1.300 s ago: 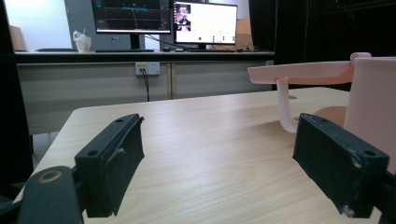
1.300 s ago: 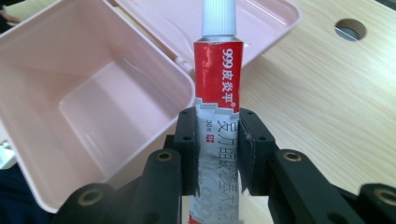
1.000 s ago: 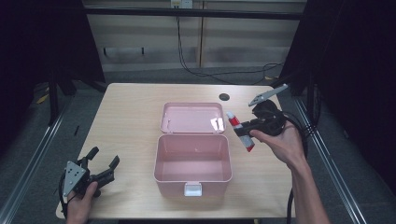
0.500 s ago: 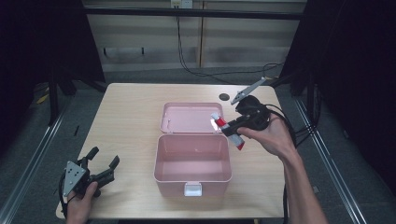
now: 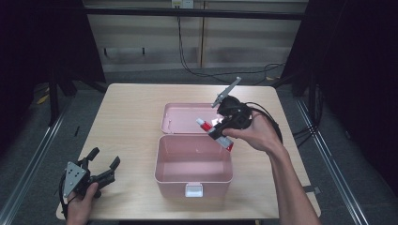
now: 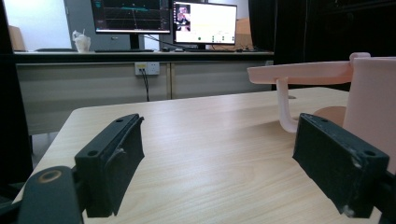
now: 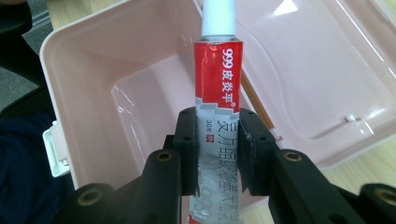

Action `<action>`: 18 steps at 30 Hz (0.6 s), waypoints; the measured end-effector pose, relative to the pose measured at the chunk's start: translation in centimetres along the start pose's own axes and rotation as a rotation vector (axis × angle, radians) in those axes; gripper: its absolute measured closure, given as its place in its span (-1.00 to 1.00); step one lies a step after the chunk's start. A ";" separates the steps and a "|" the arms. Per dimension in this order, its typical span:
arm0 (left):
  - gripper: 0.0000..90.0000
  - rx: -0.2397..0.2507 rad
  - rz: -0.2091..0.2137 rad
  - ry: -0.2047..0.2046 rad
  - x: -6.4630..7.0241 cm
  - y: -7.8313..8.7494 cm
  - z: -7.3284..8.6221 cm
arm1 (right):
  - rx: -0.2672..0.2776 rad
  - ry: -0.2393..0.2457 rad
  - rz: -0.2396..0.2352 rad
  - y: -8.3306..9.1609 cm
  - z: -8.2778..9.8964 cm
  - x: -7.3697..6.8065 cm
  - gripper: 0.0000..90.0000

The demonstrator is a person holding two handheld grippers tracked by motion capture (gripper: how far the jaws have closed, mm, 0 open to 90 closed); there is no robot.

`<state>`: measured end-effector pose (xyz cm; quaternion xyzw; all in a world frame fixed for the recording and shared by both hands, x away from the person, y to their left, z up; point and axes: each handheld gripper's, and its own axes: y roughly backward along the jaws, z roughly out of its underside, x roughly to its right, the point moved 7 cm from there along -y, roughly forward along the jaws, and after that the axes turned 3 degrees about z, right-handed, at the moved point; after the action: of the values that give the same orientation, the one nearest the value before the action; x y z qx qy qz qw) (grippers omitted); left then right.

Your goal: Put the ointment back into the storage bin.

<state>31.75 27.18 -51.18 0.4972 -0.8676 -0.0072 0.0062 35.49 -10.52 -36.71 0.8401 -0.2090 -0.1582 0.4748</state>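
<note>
Right gripper (image 5: 220,130) clamps a tube (image 7: 215,100) by its lower body, jaws pressed on both sides, white cap pointing away from the hand. In the high view the tube (image 5: 214,131) hangs in the air over the far right rim of the pink box (image 5: 162,161), about where the open lid (image 5: 180,117) hinges to it. The right gripper view looks along the tube straight into the box (image 7: 84,56), which looks empty as far as I can see; lid (image 7: 327,70) lies flat behind it on the table (image 5: 126,112).

Left gripper (image 5: 101,168) sits at the near left table corner, jaws spread wide, nothing between them. In its own view just bare tabletop (image 6: 201,140) between the jaws, box (image 6: 371,98) off to the right.

Progress, my read: pickup done, lid already open, tube carried to the box. Left to do: lower it inside, let go, pull the hand out. Probably shut the lid after; the latch (image 5: 194,189) on the near wall hangs loose. Roughly halfway.
</note>
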 end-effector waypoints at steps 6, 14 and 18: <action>-0.65 0.000 0.001 0.000 0.0 0.0 0.0 | -0.049 0.016 -0.012 -1.2 -1.1 -0.7 0.60; -0.65 0.000 0.003 0.000 0.0 0.0 0.0 | -0.121 0.067 -0.018 -2.9 -2.1 -1.2 0.60; -0.65 0.000 0.003 0.000 0.0 0.0 0.0 | -0.160 0.101 -0.026 -3.8 -2.5 -1.4 0.60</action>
<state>31.74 27.17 -51.18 0.4958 -0.8684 -0.0073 0.0062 36.22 -6.28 -38.66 0.8089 -0.1605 -0.1382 0.5484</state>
